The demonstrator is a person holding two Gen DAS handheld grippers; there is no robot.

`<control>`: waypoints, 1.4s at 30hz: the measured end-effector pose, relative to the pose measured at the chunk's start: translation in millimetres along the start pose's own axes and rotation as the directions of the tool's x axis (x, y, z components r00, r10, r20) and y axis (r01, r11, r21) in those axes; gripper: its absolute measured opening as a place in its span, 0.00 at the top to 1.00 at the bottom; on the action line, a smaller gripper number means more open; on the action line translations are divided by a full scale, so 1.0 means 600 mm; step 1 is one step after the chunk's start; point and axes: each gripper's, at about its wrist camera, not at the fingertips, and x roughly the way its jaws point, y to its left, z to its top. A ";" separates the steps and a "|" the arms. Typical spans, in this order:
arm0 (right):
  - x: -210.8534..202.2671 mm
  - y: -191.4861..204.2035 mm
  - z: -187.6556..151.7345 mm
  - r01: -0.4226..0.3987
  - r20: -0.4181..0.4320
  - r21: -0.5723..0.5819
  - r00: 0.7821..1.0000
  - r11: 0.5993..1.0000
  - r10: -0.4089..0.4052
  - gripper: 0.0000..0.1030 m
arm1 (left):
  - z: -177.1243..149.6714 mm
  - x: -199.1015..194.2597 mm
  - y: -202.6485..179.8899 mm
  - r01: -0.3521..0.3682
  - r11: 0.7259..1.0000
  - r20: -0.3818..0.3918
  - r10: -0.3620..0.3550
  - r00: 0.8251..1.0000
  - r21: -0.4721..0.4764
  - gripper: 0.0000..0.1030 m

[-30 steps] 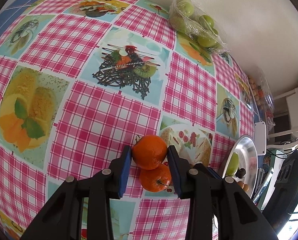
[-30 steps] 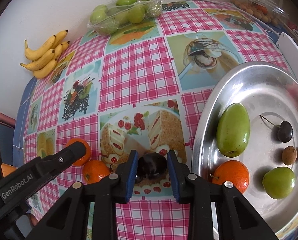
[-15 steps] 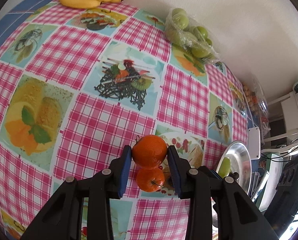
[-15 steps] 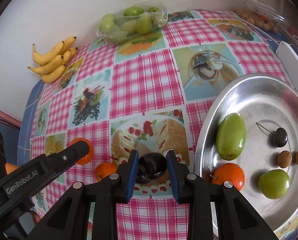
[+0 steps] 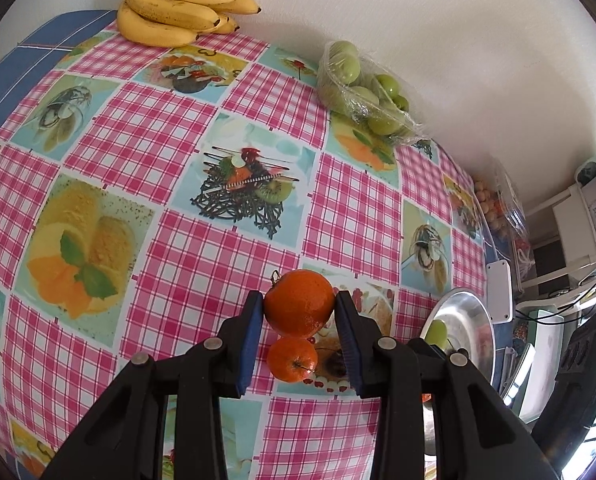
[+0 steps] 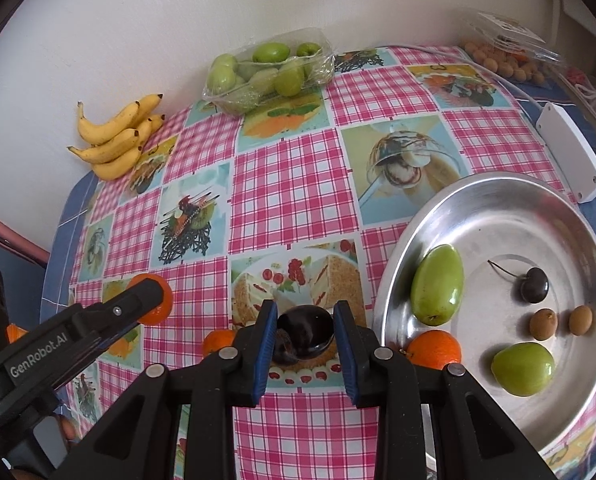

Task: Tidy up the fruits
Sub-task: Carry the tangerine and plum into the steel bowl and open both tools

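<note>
In the left wrist view my left gripper (image 5: 299, 300) is shut on an orange mandarin (image 5: 299, 308), held above the checked tablecloth. A second mandarin (image 5: 292, 359) lies on the cloth below it. The right wrist view shows my right gripper (image 6: 305, 312) shut on a dark plum-like fruit (image 6: 305, 334), also off the table. To its right stands a round metal tray (image 6: 497, 208) holding two green fruits (image 6: 437, 290), a mandarin (image 6: 433, 350), a dark cherry (image 6: 533, 284) and two small brown fruits (image 6: 543, 323). One left finger (image 6: 130, 304) shows at the left with its mandarin (image 6: 160, 302).
A bunch of bananas (image 6: 114, 140) and a wrapped pack of green fruits (image 6: 266, 70) lie along the wall at the back. A white box (image 6: 569, 152) with a cable and a bag of small brown fruits (image 6: 505, 60) sit behind the tray.
Both grippers have risen with their fruits still held; the table looks farther away in both views. The loose mandarin stays on the cloth.
</note>
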 end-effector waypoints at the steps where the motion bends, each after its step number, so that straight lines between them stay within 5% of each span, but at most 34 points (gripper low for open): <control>1: -0.001 -0.003 0.000 0.001 0.001 0.003 1.000 1.000 -0.001 0.70 | -0.001 0.000 -0.002 -0.001 1.000 0.000 0.001 1.000 0.003 0.63; 15: -0.019 -0.102 0.007 0.037 0.014 0.155 0.999 0.987 -0.039 0.70 | -0.037 0.015 -0.084 -0.003 0.988 -0.028 0.007 1.000 0.157 0.63; 27: -0.046 -0.206 -0.001 0.078 0.026 0.301 0.996 0.950 -0.090 0.70 | -0.103 0.040 -0.194 0.031 0.934 -0.092 0.002 0.996 0.356 0.63; 42: -0.052 -0.241 -0.017 0.089 0.016 0.348 0.995 0.933 -0.101 0.69 | -0.169 0.069 -0.245 0.066 0.882 -0.179 0.021 0.984 0.466 0.63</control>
